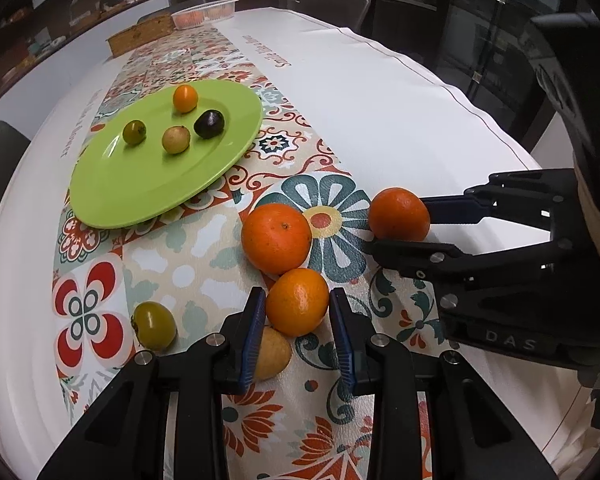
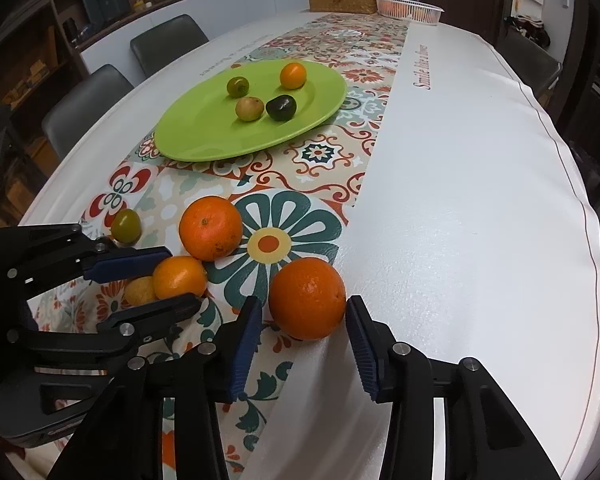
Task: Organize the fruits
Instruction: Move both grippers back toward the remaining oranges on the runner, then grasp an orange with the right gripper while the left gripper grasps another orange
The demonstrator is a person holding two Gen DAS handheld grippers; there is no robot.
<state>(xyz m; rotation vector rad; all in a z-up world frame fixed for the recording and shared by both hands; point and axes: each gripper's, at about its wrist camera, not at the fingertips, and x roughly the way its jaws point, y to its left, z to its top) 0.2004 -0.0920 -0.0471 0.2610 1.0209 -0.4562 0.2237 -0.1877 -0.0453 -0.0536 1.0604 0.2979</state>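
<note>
My left gripper (image 1: 298, 298) is shut on a small orange (image 1: 297, 302) that rests on the patterned runner; both blue pads press its sides. My right gripper (image 2: 304, 304) stands open around a larger orange (image 2: 307, 298) on the cloth. Its right pad touches the peel and a thin gap shows at the left pad. A third orange (image 1: 277, 238) lies between the two. A yellow fruit (image 1: 274, 354) sits behind my left finger, with a green fruit (image 1: 154, 325) to its left. The green plate (image 1: 140, 200) farther back carries several small fruits.
A clear plastic basket (image 2: 410, 8) and a wicker box (image 2: 342, 2) stand at the table's far end. Grey chairs (image 2: 84, 100) line the left side. The white cloth (image 2: 480, 200) to the right of the runner runs out to the table's edge.
</note>
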